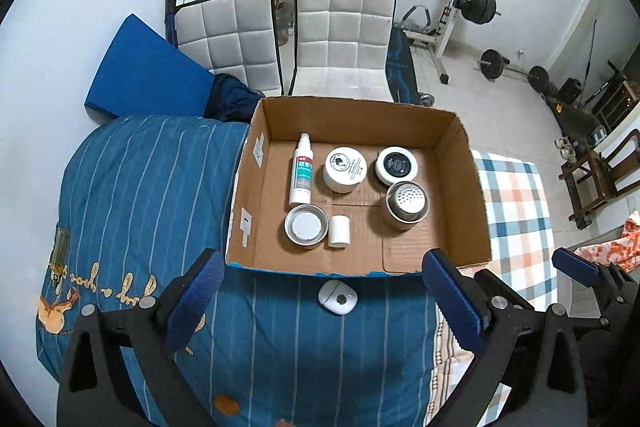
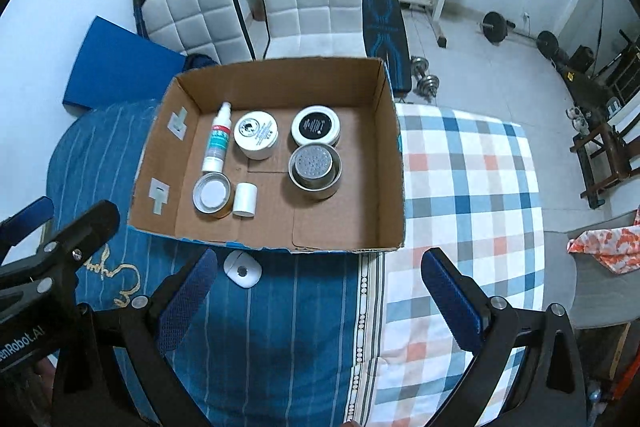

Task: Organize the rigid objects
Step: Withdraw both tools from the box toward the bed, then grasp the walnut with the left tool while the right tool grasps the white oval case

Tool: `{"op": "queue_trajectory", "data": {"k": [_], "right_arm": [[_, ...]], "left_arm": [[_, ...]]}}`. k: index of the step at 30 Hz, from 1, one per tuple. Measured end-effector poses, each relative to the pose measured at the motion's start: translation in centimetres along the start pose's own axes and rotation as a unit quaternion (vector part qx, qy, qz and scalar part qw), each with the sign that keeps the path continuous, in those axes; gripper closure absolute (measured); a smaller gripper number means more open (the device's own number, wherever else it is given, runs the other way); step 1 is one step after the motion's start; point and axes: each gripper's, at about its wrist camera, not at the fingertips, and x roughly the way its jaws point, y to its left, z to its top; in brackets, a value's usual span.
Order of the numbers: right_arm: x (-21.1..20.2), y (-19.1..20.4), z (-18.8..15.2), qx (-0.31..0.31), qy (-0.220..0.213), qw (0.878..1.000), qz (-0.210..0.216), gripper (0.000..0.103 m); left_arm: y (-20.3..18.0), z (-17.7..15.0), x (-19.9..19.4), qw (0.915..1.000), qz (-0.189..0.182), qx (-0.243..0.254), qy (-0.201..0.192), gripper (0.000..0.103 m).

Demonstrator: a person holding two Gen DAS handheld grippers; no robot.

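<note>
An open cardboard box (image 1: pixel 466 187) (image 2: pixel 390 163) sits on the bed. Inside lie a white spray bottle (image 1: pixel 302 171) (image 2: pixel 217 139), a white jar (image 1: pixel 345 169) (image 2: pixel 256 133), a black-lidded jar (image 1: pixel 397 165) (image 2: pixel 315 126), a perforated metal tin (image 1: pixel 406 205) (image 2: pixel 316 166), a metal lid (image 1: pixel 306 227) (image 2: pixel 212 195) and a small white cylinder (image 1: pixel 339 231) (image 2: pixel 245 199). A small white rounded device (image 1: pixel 337 297) (image 2: pixel 242 270) lies on the blue quilt in front of the box. My left gripper (image 1: pixel 320 303) is open and empty just above it. My right gripper (image 2: pixel 320 295) is open and empty, right of the device.
A blue striped quilt (image 1: pixel 140 187) and a plaid sheet (image 2: pixel 460 187) cover the bed. Two white chairs (image 1: pixel 340 39), a blue mat (image 1: pixel 148 71) and weight equipment (image 1: pixel 472 7) stand behind the box. Wooden furniture (image 2: pixel 608 147) is on the right.
</note>
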Motion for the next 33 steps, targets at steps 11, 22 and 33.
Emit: {"op": "queue_trajectory", "data": {"k": [11,22,33], "right_arm": [[5.3,3.0,-3.4,-0.028,0.077,0.995,0.064,0.000],[18.1,9.7,-7.8,-0.114,0.156,0.980,0.050,0.001],[23.8,12.5,-8.8,-0.135,0.156,0.978,0.014,0.015]], "left_arm": [[6.5,-5.4,1.7,0.9944,0.059,-0.070,0.053,0.001],[17.1,-17.7,9.4,0.9511,0.125,-0.212,0.187,0.001],[18.5,-23.8,14.2,0.9297,0.074,-0.244,0.266,0.010]]}}
